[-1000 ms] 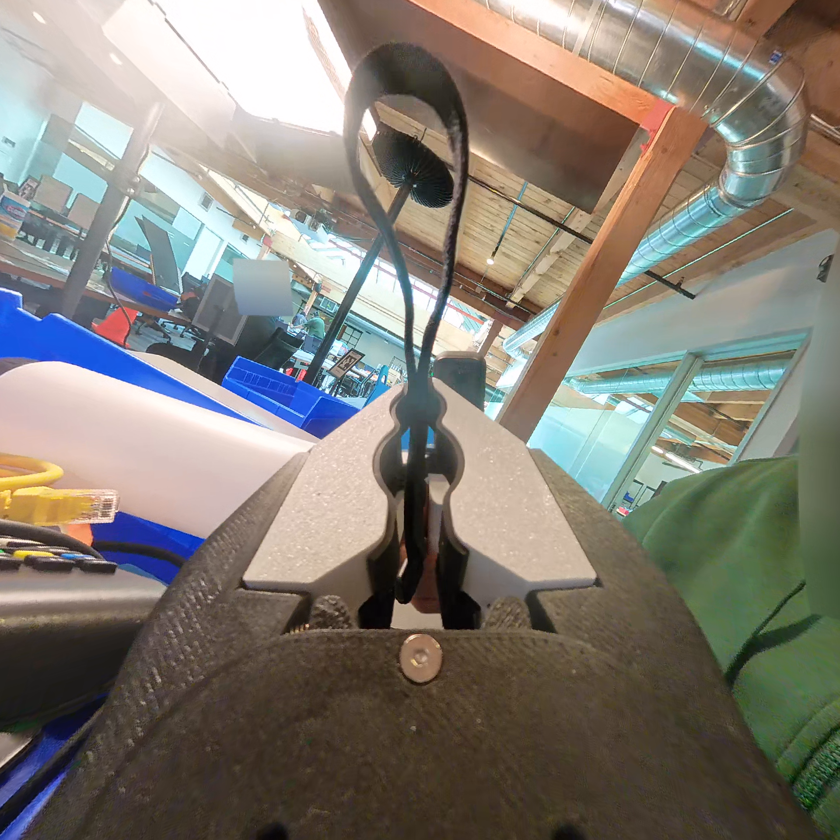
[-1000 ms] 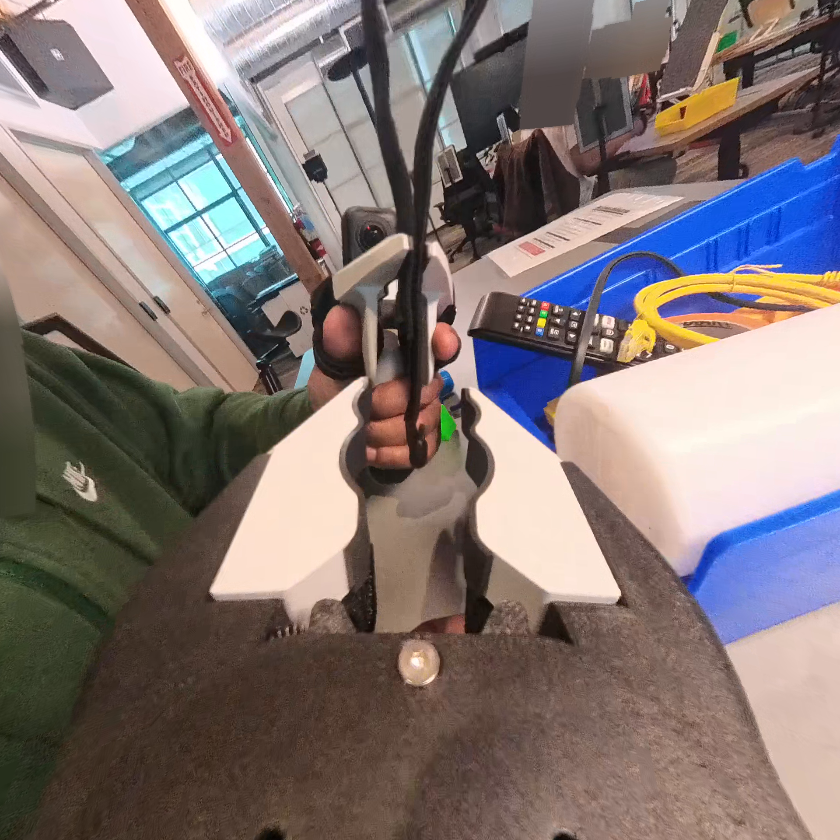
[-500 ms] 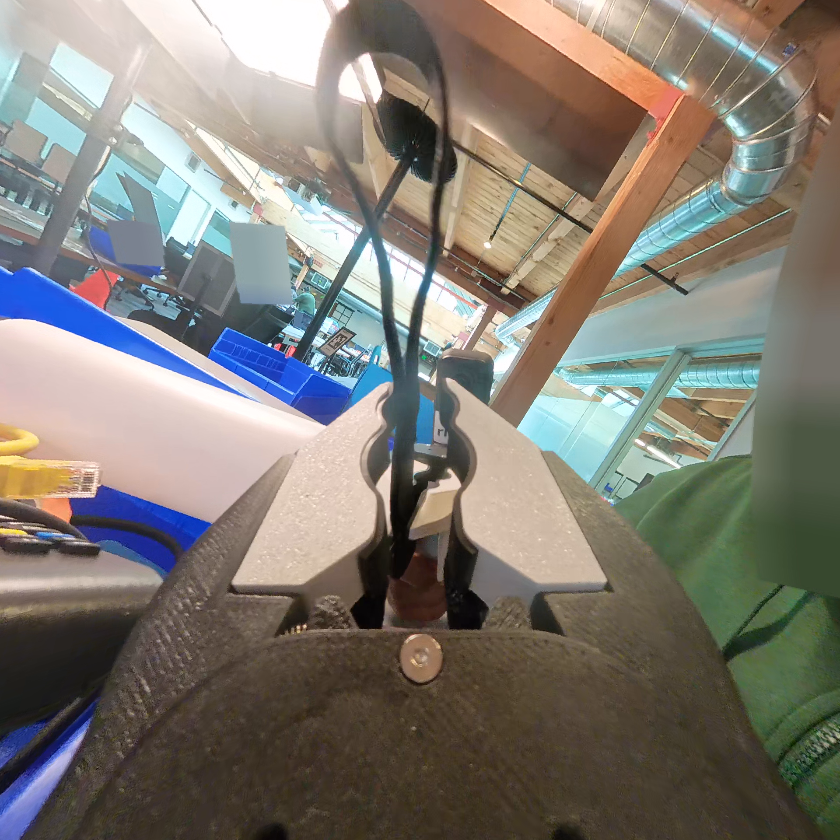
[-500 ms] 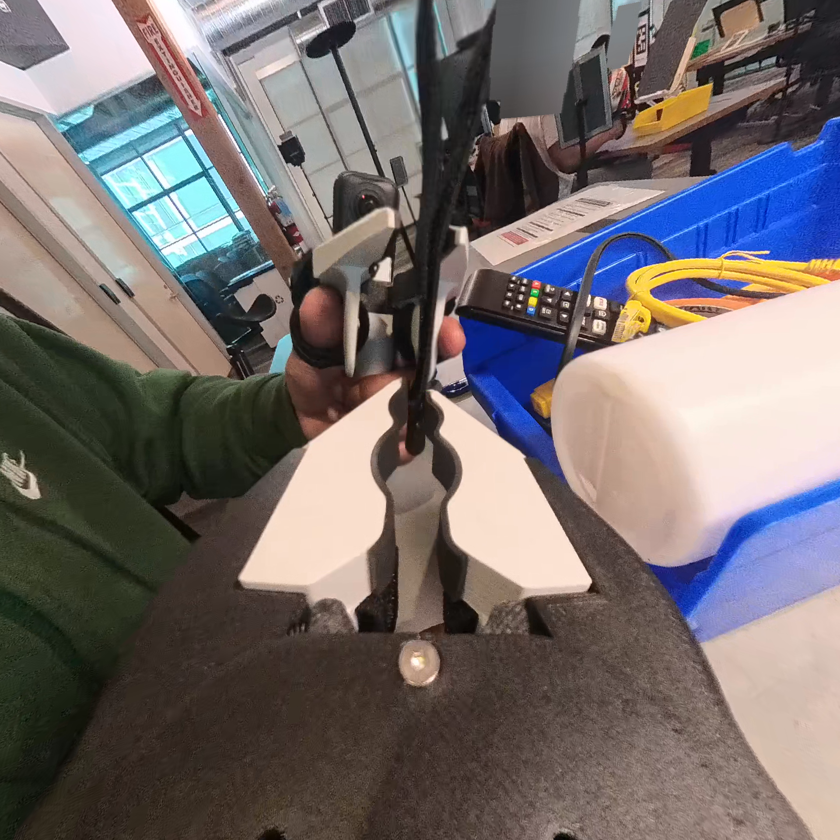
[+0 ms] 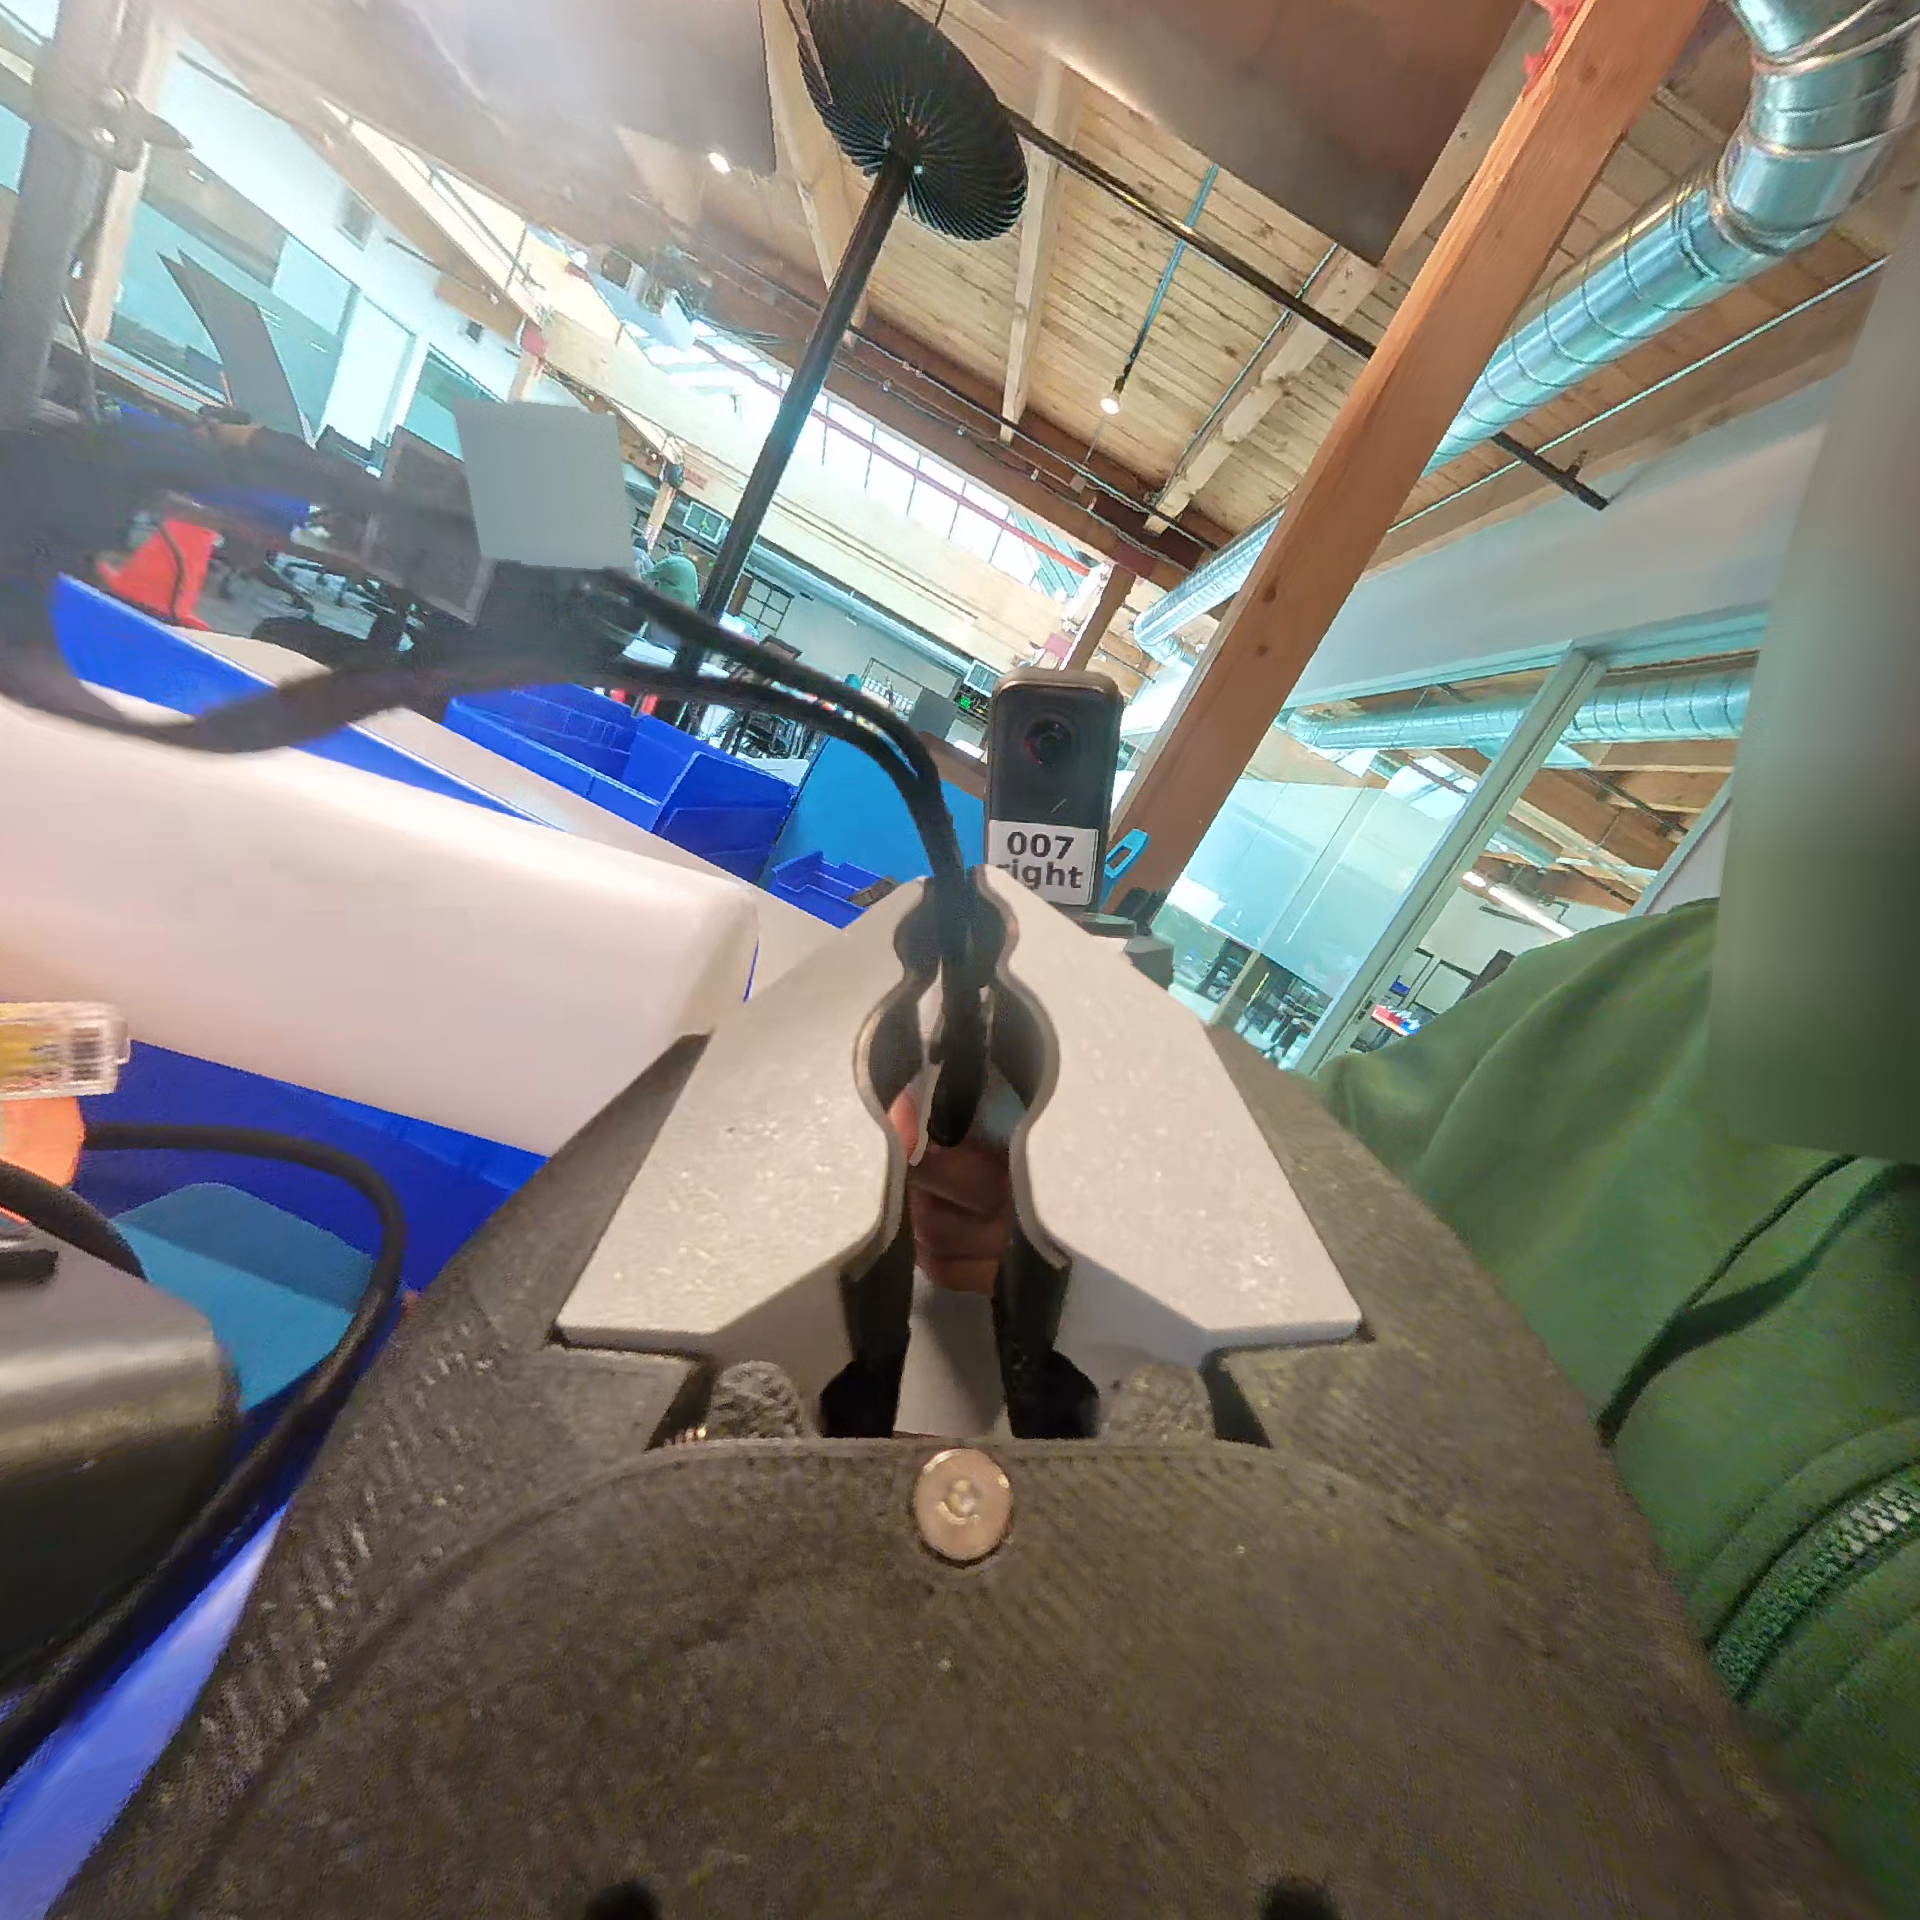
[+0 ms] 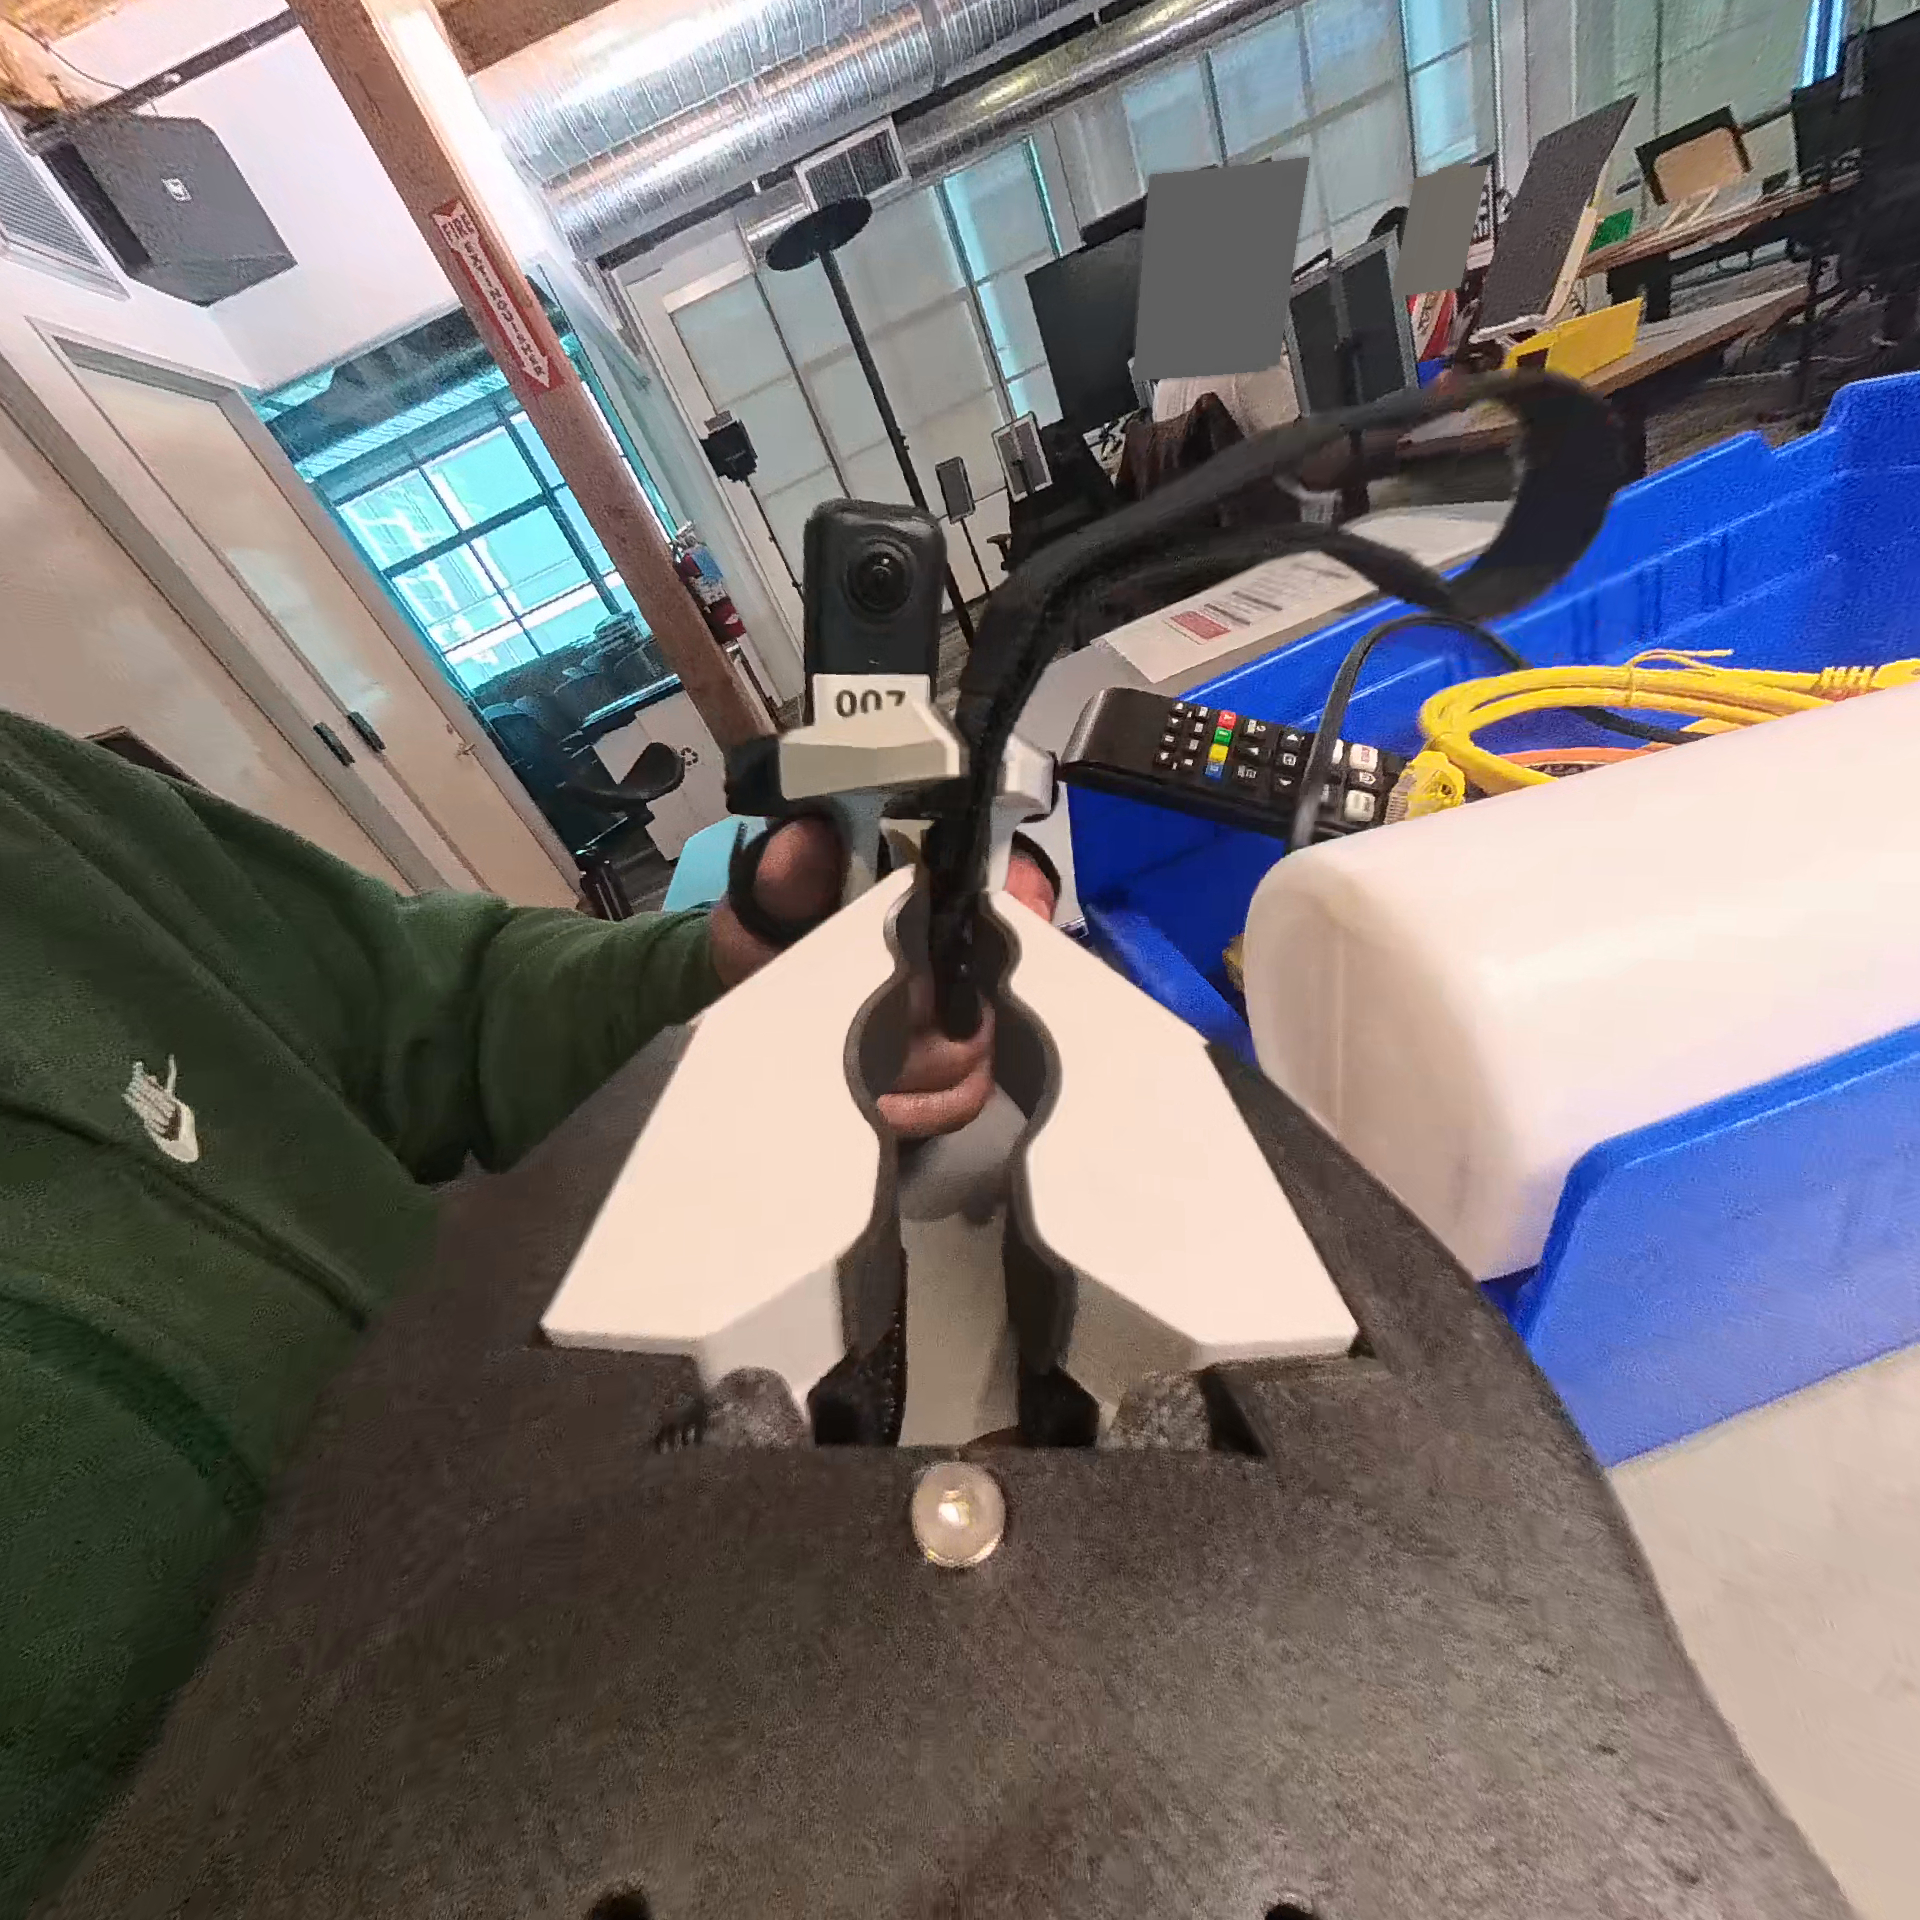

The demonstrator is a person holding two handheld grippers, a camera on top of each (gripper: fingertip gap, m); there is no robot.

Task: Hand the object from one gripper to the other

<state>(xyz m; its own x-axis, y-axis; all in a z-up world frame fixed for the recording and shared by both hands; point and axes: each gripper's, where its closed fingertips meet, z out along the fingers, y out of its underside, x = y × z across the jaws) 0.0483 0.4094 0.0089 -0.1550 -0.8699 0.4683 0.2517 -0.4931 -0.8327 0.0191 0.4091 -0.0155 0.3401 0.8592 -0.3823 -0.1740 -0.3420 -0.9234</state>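
While both tools pinch it, black strap (image 6: 1257,499) droops sideways, looped.

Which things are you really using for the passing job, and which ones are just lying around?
Part of the job: the black strap, and the left gripper and right gripper, both clamped on it.

Just lying about: remote control, yellow network cable, white plastic block, blue bin.
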